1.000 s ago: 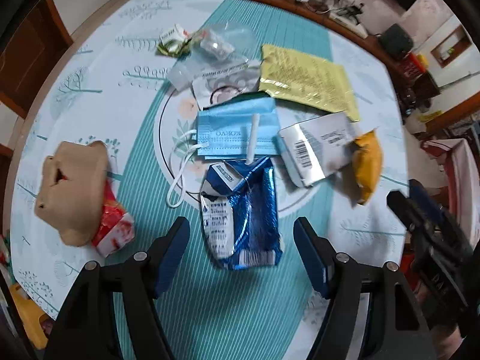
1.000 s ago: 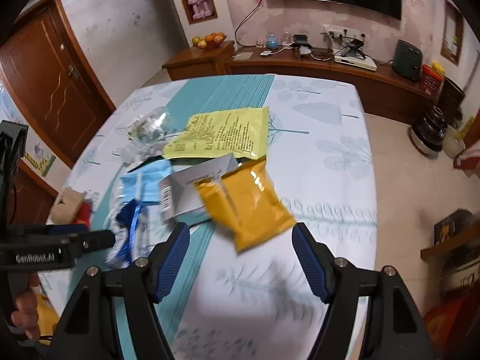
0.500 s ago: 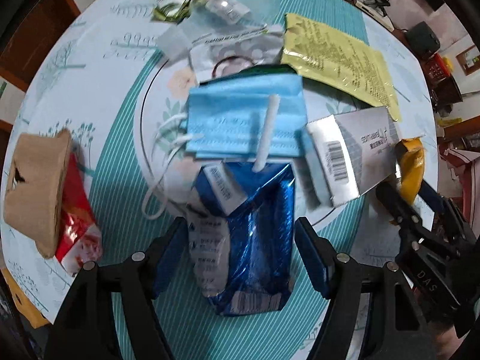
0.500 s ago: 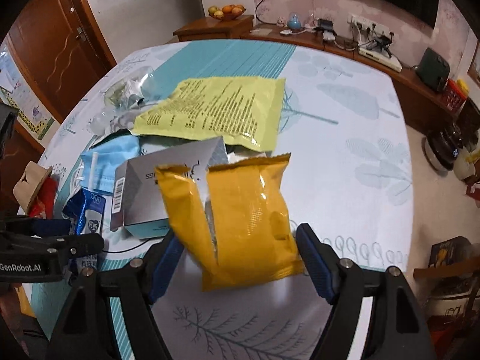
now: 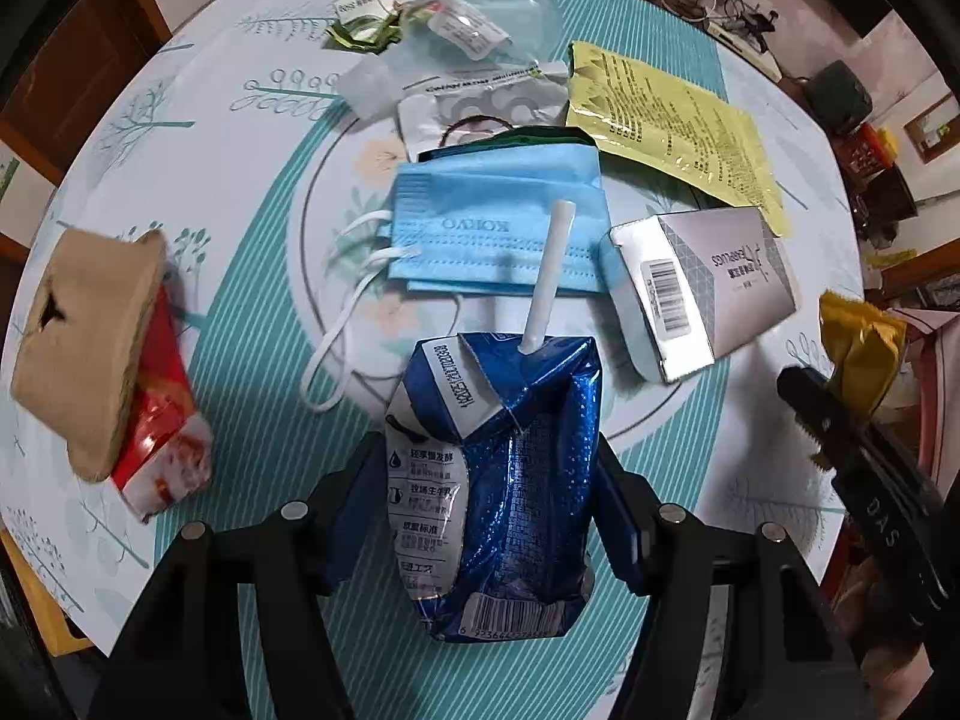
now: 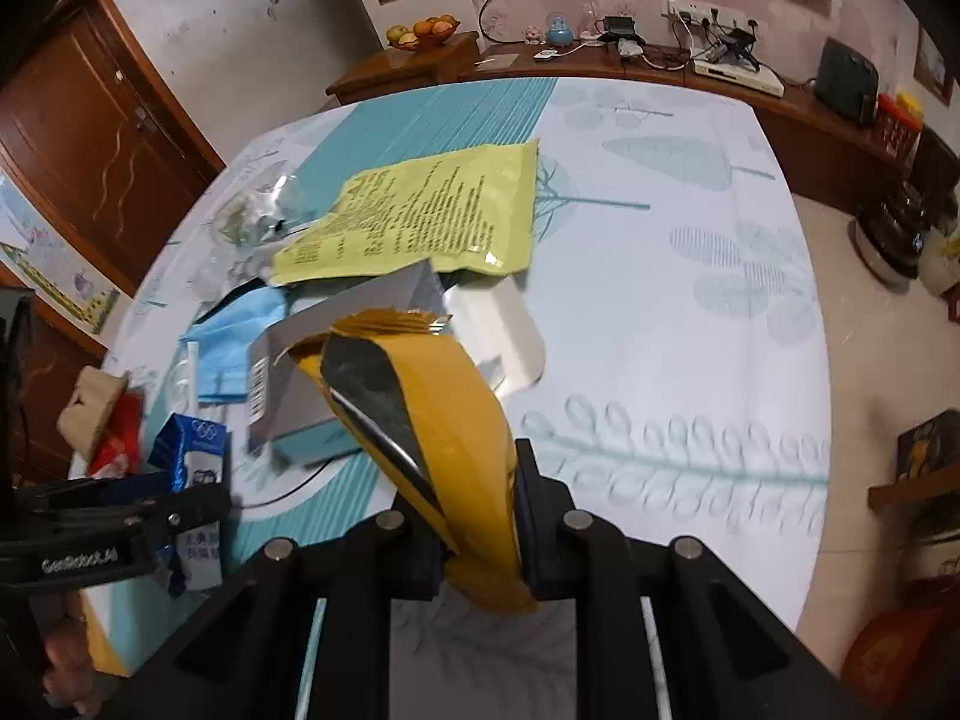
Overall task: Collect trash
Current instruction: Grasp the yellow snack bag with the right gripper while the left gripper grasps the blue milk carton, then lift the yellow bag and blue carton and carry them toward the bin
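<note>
A crumpled blue drink carton (image 5: 522,468) with a white straw (image 5: 549,276) lies on the round table. My left gripper (image 5: 489,510) points down over it, and its jaws are closing with both pads against the carton's sides. In the right wrist view my right gripper (image 6: 477,516) is closing on an orange snack bag (image 6: 444,408), which is folded and pinched between the pads, its top sticking up. The left wrist view shows that same orange bag (image 5: 858,348) at the far right edge.
On the teal-and-white tablecloth (image 5: 198,120) lie a blue face mask (image 5: 498,222), a silver box (image 5: 708,282), a yellow pouch (image 5: 666,126), clear plastic bags (image 5: 474,30), a tan cardboard piece (image 5: 90,336) and a red wrapper (image 5: 156,450). A wooden sideboard (image 6: 600,66) stands behind the table.
My left gripper sank over the blue carton and its fingers narrowed onto it. The right jaws went from wide open to shut on the orange bag, crumpling it upward.
</note>
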